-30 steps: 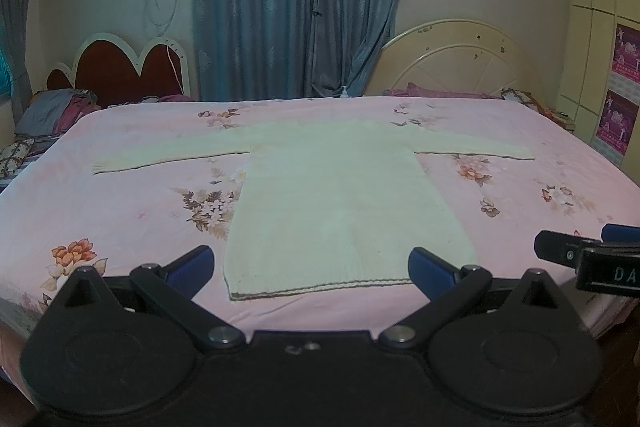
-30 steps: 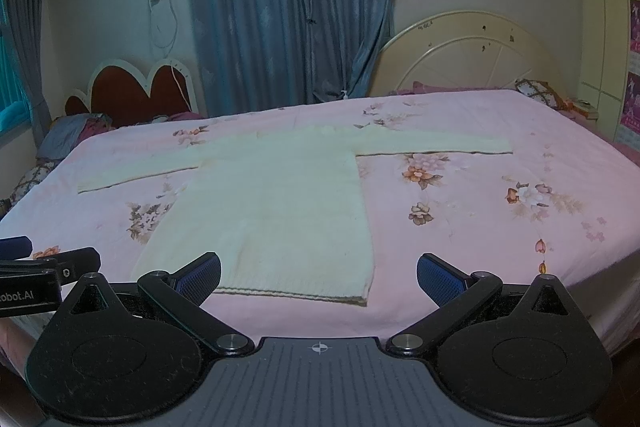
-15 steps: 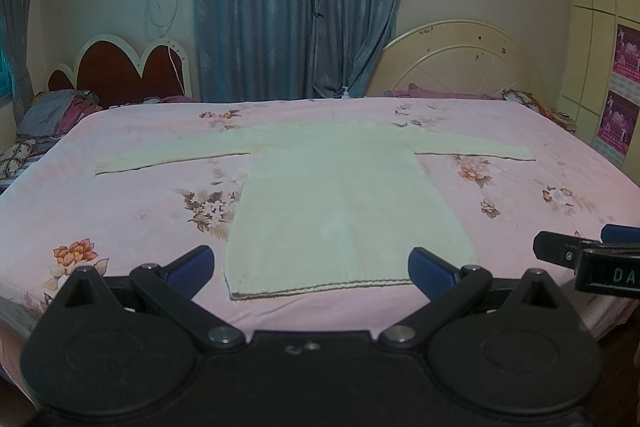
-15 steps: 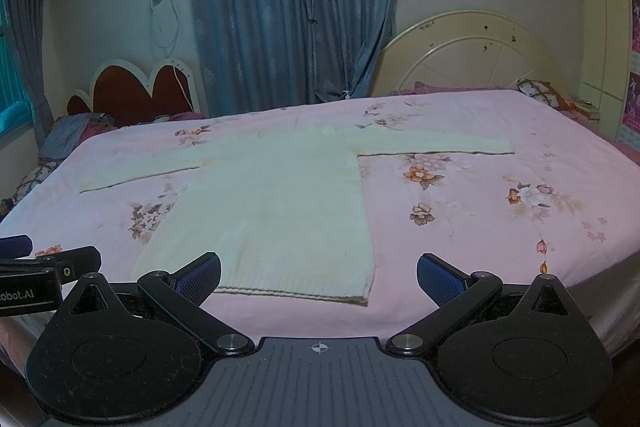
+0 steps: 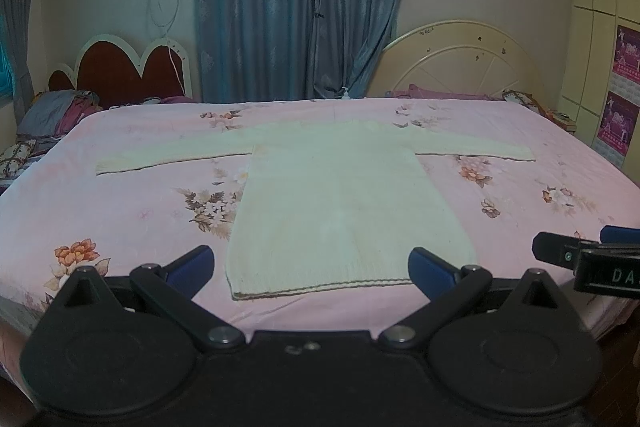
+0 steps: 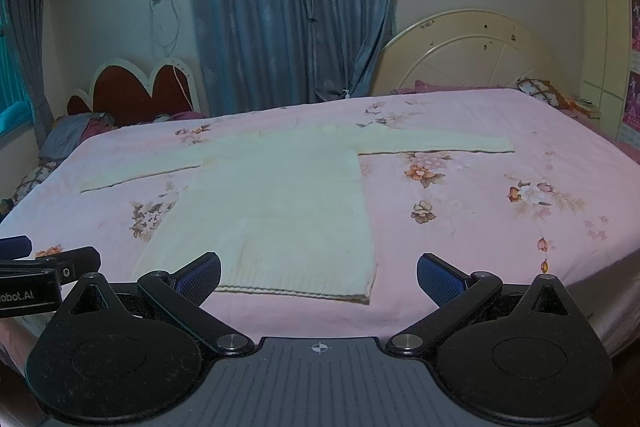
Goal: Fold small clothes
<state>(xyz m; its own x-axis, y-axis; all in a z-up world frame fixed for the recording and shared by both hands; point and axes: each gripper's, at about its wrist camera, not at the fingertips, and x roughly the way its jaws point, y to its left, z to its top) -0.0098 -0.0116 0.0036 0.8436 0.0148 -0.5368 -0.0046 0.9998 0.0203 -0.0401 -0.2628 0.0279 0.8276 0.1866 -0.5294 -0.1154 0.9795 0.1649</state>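
A pale cream long-sleeved sweater lies flat on the pink floral bed, both sleeves spread out sideways and its hem toward me. My left gripper hovers open just short of the hem, with nothing between its blue pads. My right gripper is also open and empty, near the hem's right corner. Each gripper shows at the edge of the other's view: the right gripper and the left gripper.
The pink bedsheet stretches wide on both sides of the sweater. A cream headboard and a red scalloped headboard stand at the back with blue curtains. Piled bedding lies at far left.
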